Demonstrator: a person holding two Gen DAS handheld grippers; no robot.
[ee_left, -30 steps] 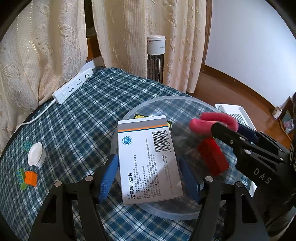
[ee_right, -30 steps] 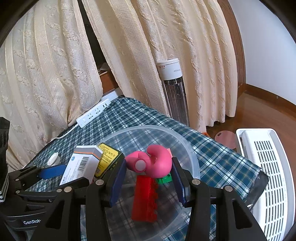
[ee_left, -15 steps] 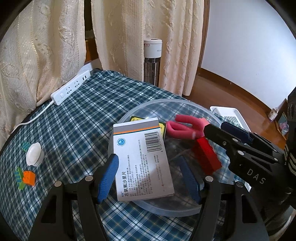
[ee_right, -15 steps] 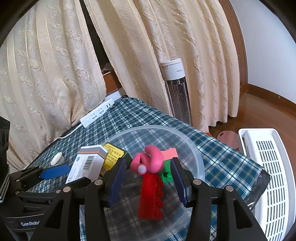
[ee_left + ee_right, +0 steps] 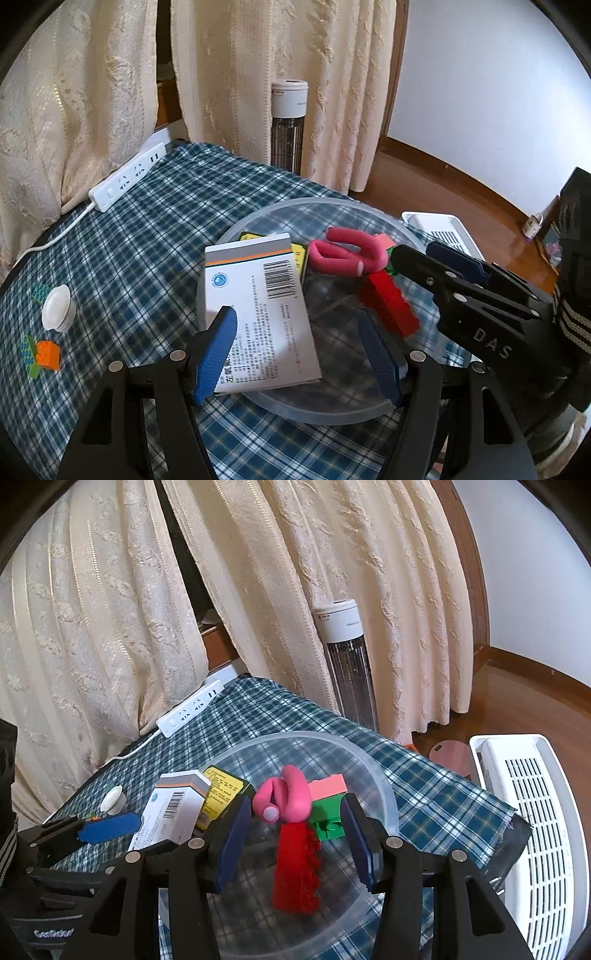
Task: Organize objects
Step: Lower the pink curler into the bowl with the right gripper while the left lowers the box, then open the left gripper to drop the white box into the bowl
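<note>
A checked cloth covers the tabletop (image 5: 155, 236). On it sits a wide clear bowl (image 5: 332, 413). The white medicine box (image 5: 258, 314) leans on the bowl's left rim, over a yellow-labelled box (image 5: 221, 790). The left gripper (image 5: 299, 356) is released around the white box's near end, its pads clear of it. The right gripper (image 5: 291, 840) hangs released above the red brick (image 5: 295, 871) in the bowl. Just beyond lie a pink curler (image 5: 290, 794), a green brick (image 5: 327, 818) and a pink block (image 5: 327, 785). Far left on the cloth lie a white cap (image 5: 56, 307) and small orange brick (image 5: 48, 354).
</note>
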